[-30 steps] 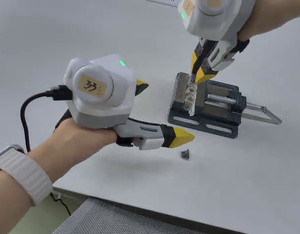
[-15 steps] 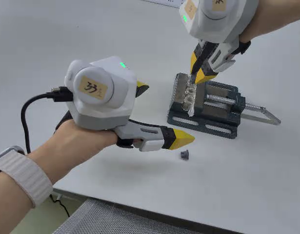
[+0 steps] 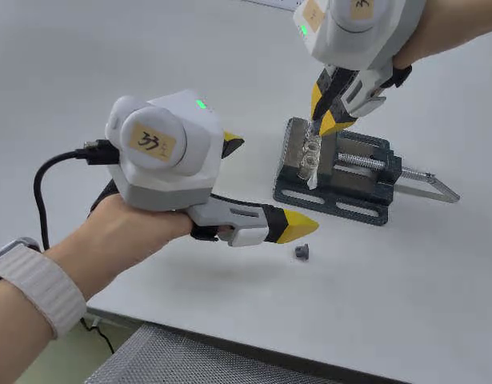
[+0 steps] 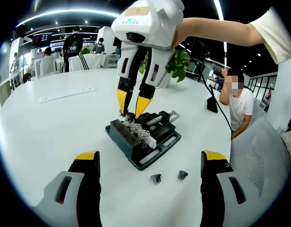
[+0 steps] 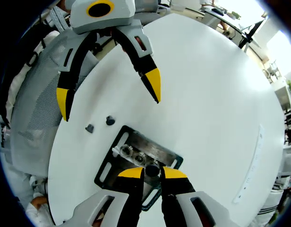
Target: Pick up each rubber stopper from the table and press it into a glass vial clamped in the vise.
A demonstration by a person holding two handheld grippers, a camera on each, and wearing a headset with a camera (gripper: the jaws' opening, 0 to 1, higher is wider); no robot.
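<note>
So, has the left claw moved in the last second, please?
No. The left claw stays put, its tip just up-left of the loose stopper, equally far from the vise.

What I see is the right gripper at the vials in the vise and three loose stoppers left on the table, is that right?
Not quite: two loose stoppers lie on the table, not three, as the left gripper view shows. The right gripper is at the vials in the vise.

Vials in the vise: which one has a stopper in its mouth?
The end vial, under the right gripper: a dark stopper, gripped between the jaws, sits in its mouth. The vials beside it are open.
</note>
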